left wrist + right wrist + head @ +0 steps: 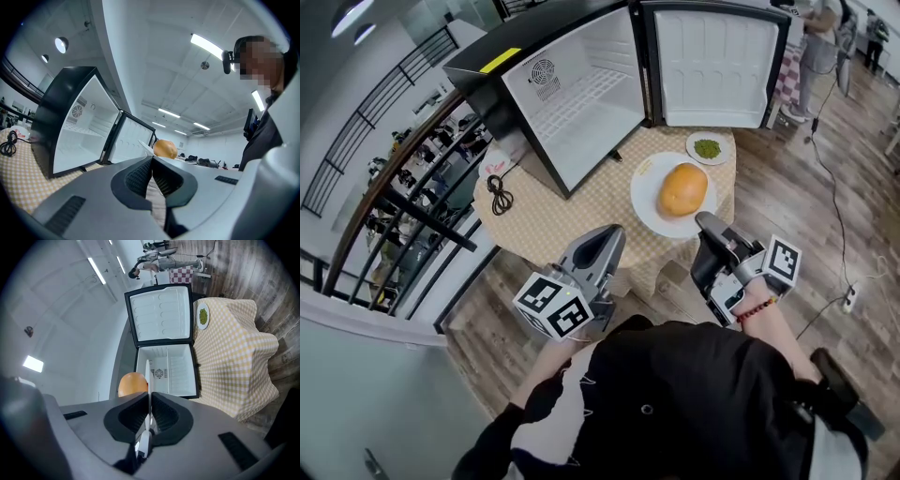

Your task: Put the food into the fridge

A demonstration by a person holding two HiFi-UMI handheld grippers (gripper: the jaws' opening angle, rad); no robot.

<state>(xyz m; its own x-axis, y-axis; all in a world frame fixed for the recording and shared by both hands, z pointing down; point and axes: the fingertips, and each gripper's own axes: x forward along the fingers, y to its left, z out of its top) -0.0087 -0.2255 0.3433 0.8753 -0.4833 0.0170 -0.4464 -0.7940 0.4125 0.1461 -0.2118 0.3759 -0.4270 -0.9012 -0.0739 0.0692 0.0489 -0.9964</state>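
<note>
Food: one round, smooth orange-brown lump (683, 189), bread-like, with no cuts seen. It was sat on a large round white plate (645, 195), just beyond the tip of the right gripper (705, 221) and ahead and to the right of the left gripper (616, 234). It had not yet been put in the fridge.

Right gripper: jaws were clamped on the near rim of the plate. In the right gripper view the rim (147, 376) was seen edge-on as a thin white blade between the pads, with the food (132, 383) just left of it.

Left gripper: jaws were closed at the tips with nothing pinched. The plate rim was near the tip, but contact could not be confirmed.

A black mini fridge with white liner (581, 112) was placed beyond both grippers, its door (712, 66) swung wide open.

View differences:
- Head view only: the full layout was shown, with both grippers over the yellow-checked tablecloth (553, 216).
- A coiled black cable (499, 195) lay beyond and left of the left gripper; it was picked up in the head and left gripper views only.
- A small white dish of green stuff (708, 148) lay past the plate; it was seen in the head and right gripper views, not the left.
- Left gripper view: the food (165, 148) was seen side-on, just above the jaw tips, with the fridge to its left.
- Whether the plate was lifted off the cloth could not be told from any view.
</note>
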